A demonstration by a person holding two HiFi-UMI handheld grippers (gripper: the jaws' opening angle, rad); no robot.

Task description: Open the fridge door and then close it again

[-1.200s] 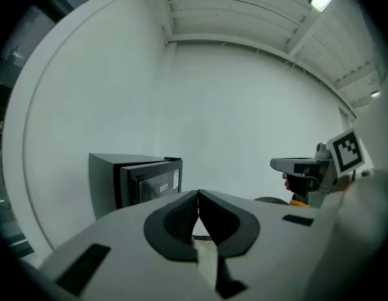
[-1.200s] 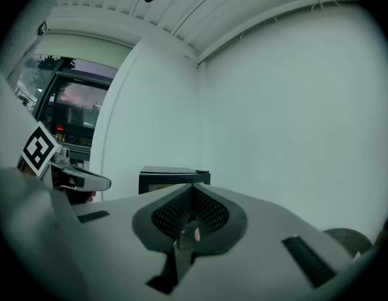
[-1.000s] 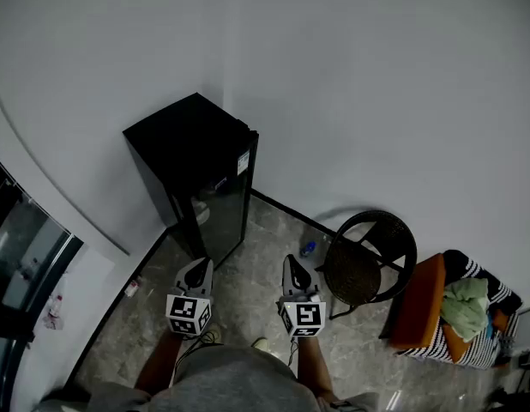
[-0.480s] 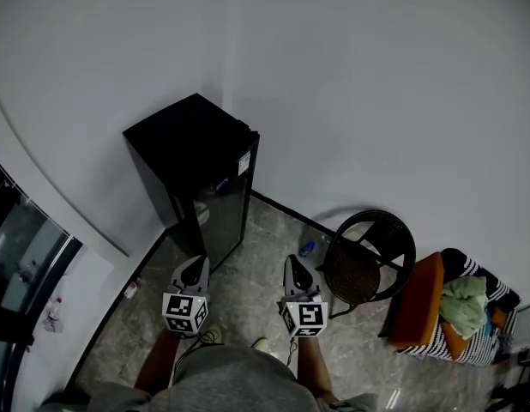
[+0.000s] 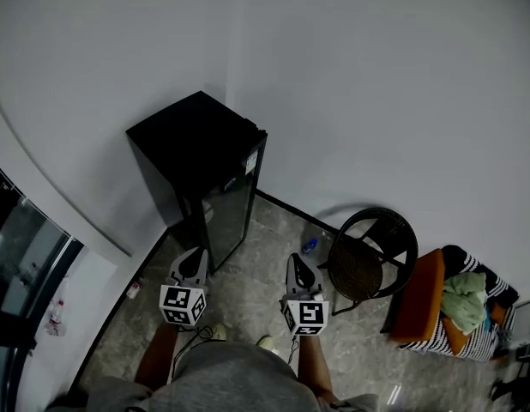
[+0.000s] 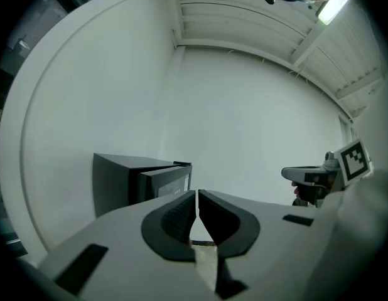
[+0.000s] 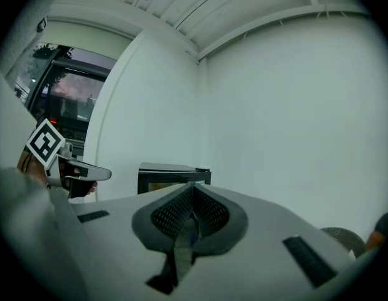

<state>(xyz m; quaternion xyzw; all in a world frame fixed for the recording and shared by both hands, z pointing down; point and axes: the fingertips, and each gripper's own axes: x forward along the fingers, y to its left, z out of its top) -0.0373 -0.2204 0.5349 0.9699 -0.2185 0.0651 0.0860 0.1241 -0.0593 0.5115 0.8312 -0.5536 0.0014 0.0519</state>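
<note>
A small black fridge (image 5: 201, 166) stands in the corner of the white walls, its glass door (image 5: 235, 209) facing me. A dark seam runs between door and cabinet (image 6: 139, 187); I cannot tell if the door is fully closed. My left gripper (image 5: 194, 263) is shut and empty, held a short way in front of the fridge's lower left side. My right gripper (image 5: 297, 269) is also shut and empty, beside it on the right and pointing level. Both sets of jaws are closed with nothing between them in the gripper views (image 6: 198, 196) (image 7: 193, 190). Neither gripper touches the fridge.
A round black chair (image 5: 372, 256) stands right of the fridge, with a small bottle (image 5: 309, 247) on the stone floor between them. Further right lies an orange and striped bundle with a green cloth (image 5: 458, 307). A dark glass panel (image 5: 25, 256) runs along the left.
My left gripper has drifted a little to the left, still shut. The right gripper has stayed put. The fridge looks the same.
</note>
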